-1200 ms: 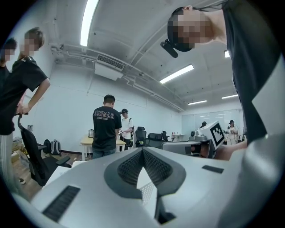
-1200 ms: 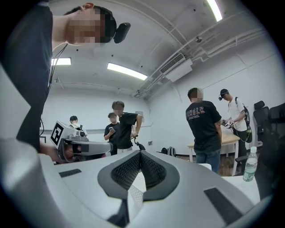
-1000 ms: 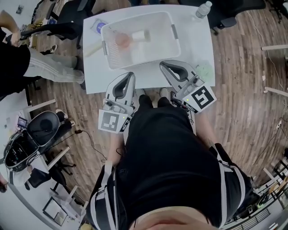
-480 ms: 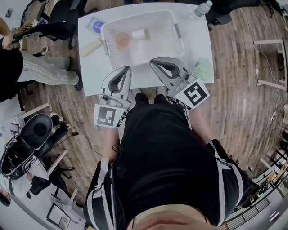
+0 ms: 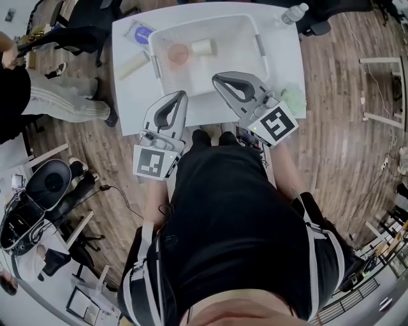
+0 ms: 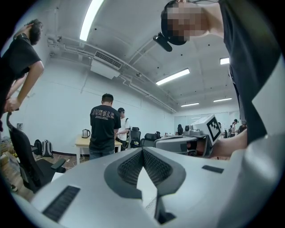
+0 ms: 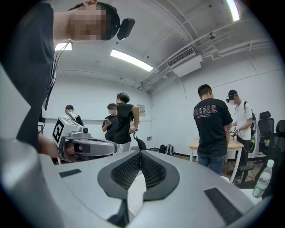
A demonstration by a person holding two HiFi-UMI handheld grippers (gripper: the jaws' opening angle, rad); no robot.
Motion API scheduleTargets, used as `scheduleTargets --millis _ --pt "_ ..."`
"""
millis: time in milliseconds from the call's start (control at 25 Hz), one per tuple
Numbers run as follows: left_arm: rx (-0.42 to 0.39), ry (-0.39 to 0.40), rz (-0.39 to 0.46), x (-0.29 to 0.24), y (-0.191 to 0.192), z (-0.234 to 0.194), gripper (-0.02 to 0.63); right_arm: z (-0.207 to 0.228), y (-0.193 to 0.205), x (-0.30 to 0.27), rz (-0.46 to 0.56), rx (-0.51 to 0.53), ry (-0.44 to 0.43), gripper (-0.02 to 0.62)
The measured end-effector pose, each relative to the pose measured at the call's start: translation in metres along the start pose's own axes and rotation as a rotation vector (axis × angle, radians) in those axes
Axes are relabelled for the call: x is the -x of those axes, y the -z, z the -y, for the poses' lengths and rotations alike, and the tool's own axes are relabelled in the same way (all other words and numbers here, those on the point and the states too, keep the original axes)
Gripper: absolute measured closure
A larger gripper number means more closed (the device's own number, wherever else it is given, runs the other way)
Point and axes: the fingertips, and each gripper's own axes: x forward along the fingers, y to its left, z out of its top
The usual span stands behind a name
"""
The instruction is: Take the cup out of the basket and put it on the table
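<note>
A white basket (image 5: pixel 250 38) stands on the white table (image 5: pixel 284 63). Inside it are a pinkish cup (image 5: pixel 178 55) and a white cup (image 5: pixel 203 46) that lies on its side. My right gripper (image 5: pixel 218 77) is shut and empty, its tip over the basket's near rim, to the right of the cups. My left gripper (image 5: pixel 182 94) is shut and empty too, just short of the basket's near wall. In the left gripper view the jaws (image 6: pixel 143 151) meet at the tips. The right gripper view shows the same (image 7: pixel 140 153). Neither gripper view shows the cups.
On the table lie a water bottle (image 5: pixel 292 13) at the far right corner, a green lump (image 5: pixel 293 99) by the right edge, and a pale tube (image 5: pixel 132 65) and a flat pack (image 5: pixel 141 33) left of the basket. A seated person (image 5: pixel 44 95) is to the left.
Both grippers have moved forward towards the basket. The right tip has gone from the table's near edge to over the basket's near rim. Both stay shut.
</note>
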Motion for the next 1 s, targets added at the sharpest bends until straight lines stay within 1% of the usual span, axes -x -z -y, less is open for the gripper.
scheduleTargets --millis 320,480,640,840,1000 --pt "0.003 -0.017 0.009 0.008 0.0 -0.008 0.586 0.009 0.0 -0.027 -0.028 0.071 -0.045 0.575" --pt "0.005 -0.036 -0.002 0.011 0.002 -0.013 0.586 0.02 0.01 -0.039 -0.092 0.112 -0.056 0.575" --pt "0.003 -0.05 -0.001 0.016 0.003 -0.016 0.586 0.027 0.016 -0.049 -0.1 0.115 -0.085 0.575" --pt "0.021 -0.06 -0.02 0.021 0.007 -0.017 0.586 0.036 0.033 -0.065 -0.17 0.144 -0.106 0.575" --pt "0.022 -0.067 -0.017 0.023 0.009 -0.019 0.586 0.04 0.047 -0.078 -0.222 0.183 -0.136 0.574"
